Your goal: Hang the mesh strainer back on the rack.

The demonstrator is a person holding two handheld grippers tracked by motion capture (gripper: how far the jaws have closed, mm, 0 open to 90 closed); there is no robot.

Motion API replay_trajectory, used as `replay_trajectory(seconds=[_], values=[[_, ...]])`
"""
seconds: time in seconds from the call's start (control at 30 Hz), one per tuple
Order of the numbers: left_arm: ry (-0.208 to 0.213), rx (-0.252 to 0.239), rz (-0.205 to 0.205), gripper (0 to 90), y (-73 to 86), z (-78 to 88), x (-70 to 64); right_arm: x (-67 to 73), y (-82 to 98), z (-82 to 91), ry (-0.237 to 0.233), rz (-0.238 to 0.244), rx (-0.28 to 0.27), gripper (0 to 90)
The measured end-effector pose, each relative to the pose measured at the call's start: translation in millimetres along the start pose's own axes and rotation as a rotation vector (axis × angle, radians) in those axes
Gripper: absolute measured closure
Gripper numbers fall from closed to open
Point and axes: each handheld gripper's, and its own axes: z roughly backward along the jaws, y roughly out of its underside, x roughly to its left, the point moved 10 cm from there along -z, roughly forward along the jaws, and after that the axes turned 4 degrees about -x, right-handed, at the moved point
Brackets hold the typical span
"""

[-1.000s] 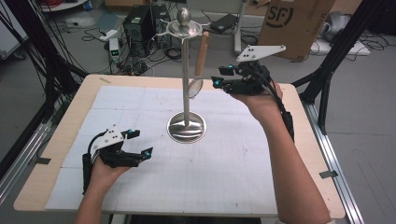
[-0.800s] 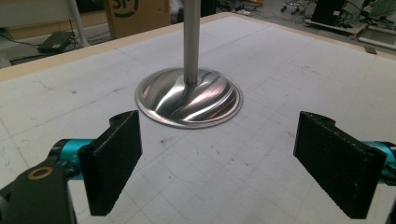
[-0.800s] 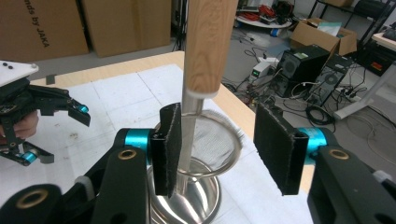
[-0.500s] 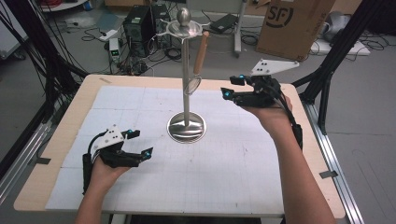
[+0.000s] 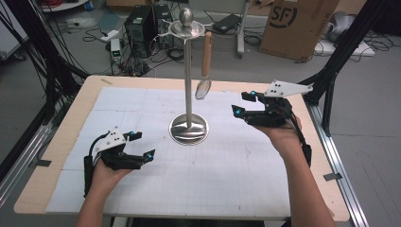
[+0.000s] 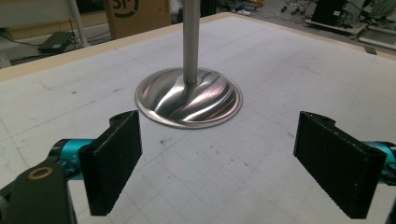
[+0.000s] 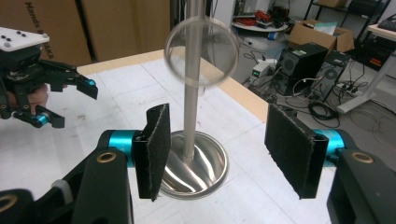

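Hanging from the top disc of a steel stand (image 5: 188, 85) is a strainer (image 5: 204, 71) with a wooden handle, its round mesh ring down beside the pole, clear of the counter (image 5: 156, 198). Stand's domed base sits near the middle of the white gridded mat. Right tongs (image 5: 245, 104) held in the air right of the stand, near the strainer's ring but apart from it, pointing toward the pole; jaws have just been opening and stand apart, nothing between the pads. In the right gripper view the ring (image 7: 201, 51) shows blurred, above and beyond the gap between the jaws, pole behind it, base (image 7: 196, 170) below. Left tongs (image 5: 142, 146) low over the mat, front left of the base, well apart from the strainer; jaws wide apart, nothing between them. Left gripper view shows base (image 6: 189, 98) and pole just ahead of the two pads, not touching. Cardboard box (image 5: 298, 26) and computer gear on the floor beyond the counter.
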Motion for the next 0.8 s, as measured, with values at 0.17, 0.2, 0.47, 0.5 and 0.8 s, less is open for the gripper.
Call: replay_trajectory(seconds=[0.17,0.2,0.47,0.5,0.8], values=[[0.001,-0.002,-0.004,15.9,-0.3,0.0,0.0,3.3,14.9,2.7,-0.004,-0.007,0.003,39.2],[0.001,-0.002,-0.002,15.9,-0.3,0.0,-0.2,4.0,17.5,2.9,-0.006,-0.011,0.001,39.0],[0.005,-0.002,-0.001,15.9,-0.2,-0.5,-1.0,7.6,41.1,6.5,0.0,-0.028,-0.002,37.2],[0.005,-0.002,-0.001,15.9,-0.2,-0.5,-1.0,8.1,44.0,6.7,0.0,-0.03,0.0,37.1],[0.012,0.002,-0.004,15.9,1.1,-3.7,-3.9,13.6,68.9,12.6,0.008,-0.044,-0.009,35.3]])
